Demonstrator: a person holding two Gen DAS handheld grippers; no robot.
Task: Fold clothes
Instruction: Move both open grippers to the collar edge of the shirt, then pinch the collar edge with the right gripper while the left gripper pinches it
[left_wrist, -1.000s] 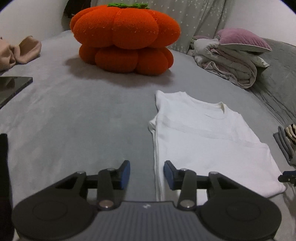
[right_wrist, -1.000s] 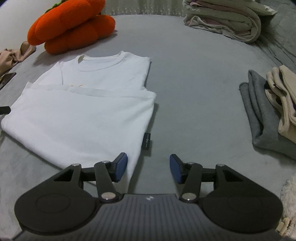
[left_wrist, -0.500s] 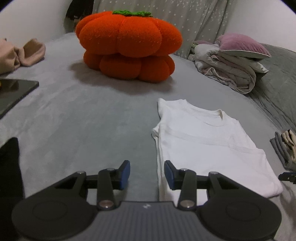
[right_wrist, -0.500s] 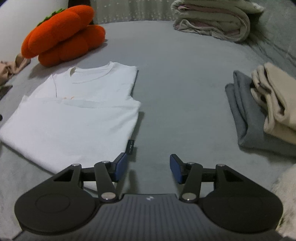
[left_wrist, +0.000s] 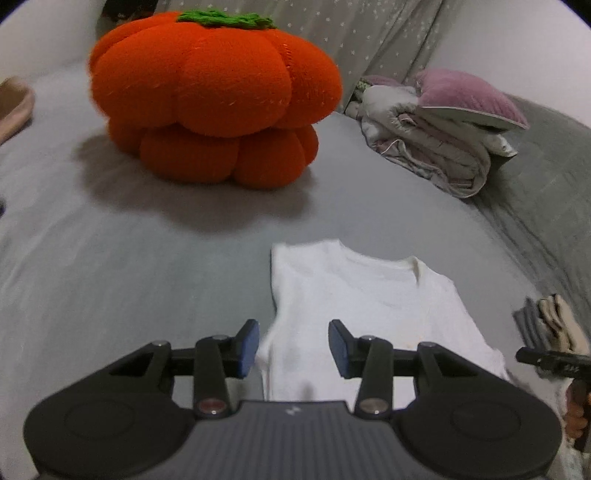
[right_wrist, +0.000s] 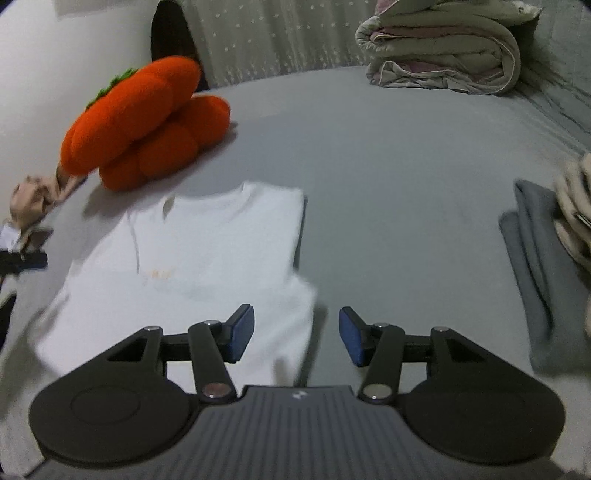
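A white T-shirt (left_wrist: 369, 306) lies flat on the grey bed, sleeves folded in, collar toward the far side. It also shows in the right wrist view (right_wrist: 207, 258). My left gripper (left_wrist: 292, 348) is open and empty, low over the shirt's near left edge. My right gripper (right_wrist: 296, 334) is open and empty, low over the shirt's near right corner. The right gripper's tip shows at the right edge of the left wrist view (left_wrist: 546, 360).
An orange pumpkin cushion (left_wrist: 214, 99) sits beyond the shirt. A folded quilt with a purple pillow (left_wrist: 443, 136) lies at the back right. Folded grey and beige clothes (right_wrist: 550, 258) lie to the right. A beige garment (right_wrist: 33, 199) lies at the left.
Both grippers have moved forward and down toward the shirt's near corners. Both stay open. The shirt has not moved.
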